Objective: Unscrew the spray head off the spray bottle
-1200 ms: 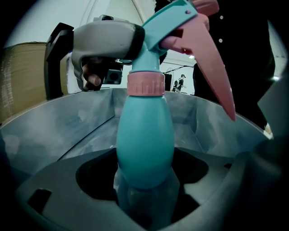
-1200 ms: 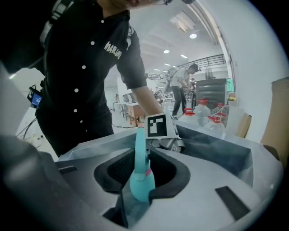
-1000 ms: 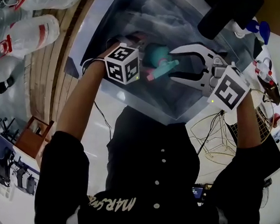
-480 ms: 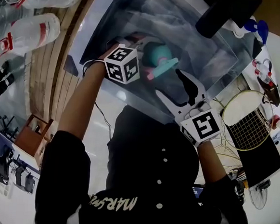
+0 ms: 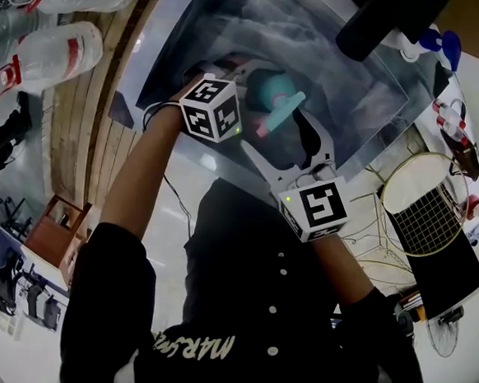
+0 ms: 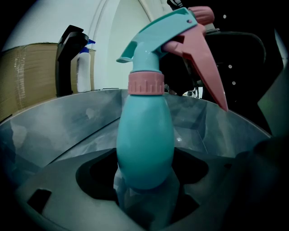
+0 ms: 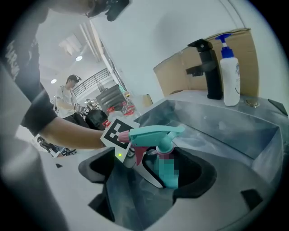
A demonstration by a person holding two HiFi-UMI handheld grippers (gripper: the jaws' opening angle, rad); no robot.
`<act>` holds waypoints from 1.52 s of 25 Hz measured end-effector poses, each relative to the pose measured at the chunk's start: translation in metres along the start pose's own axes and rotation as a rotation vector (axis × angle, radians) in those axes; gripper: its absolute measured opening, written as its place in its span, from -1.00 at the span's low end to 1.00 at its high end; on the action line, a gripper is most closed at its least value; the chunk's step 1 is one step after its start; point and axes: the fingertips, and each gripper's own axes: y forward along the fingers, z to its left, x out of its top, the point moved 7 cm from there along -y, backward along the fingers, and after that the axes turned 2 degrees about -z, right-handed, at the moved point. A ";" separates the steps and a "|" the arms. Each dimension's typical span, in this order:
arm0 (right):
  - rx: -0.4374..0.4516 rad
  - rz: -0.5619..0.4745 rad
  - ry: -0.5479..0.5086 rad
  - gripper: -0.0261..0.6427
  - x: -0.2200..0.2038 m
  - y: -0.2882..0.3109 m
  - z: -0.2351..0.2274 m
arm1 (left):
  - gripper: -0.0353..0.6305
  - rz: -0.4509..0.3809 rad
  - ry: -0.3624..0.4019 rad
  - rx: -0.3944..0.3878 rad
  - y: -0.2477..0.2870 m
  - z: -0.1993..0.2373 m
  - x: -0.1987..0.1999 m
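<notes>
left tool (image 6: 145, 187) grips spray bottle (image 6: 145, 144) | spray head (image 6: 165, 34) clear of bin walls (image 6: 54, 131)

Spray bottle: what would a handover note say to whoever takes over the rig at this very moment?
Left gripper: shut on the lower body of the spray bottle, holding it upright over the grey tub.
Right gripper: jaws have just been opening and now stand wide; they point at the spray head, gripping nothing.
Done: bottle picked up and steadied. The pink collar sits on the neck; whether it has been loosened cannot be told.
Left: close the right gripper on the collar or head, turn it until free, and lift the head off.
</notes>
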 end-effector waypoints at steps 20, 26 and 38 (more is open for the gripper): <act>-0.070 -0.118 -0.348 -0.28 0.003 0.013 -0.022 | 0.25 0.002 -0.008 0.003 0.003 0.000 0.001; -0.041 -0.103 -0.429 -0.46 0.006 0.015 -0.024 | 0.25 0.001 -0.014 0.007 0.001 0.000 0.001; 0.724 0.172 -0.893 -0.46 0.021 0.015 -0.049 | 0.25 -0.002 -0.008 -0.001 0.008 -0.005 0.005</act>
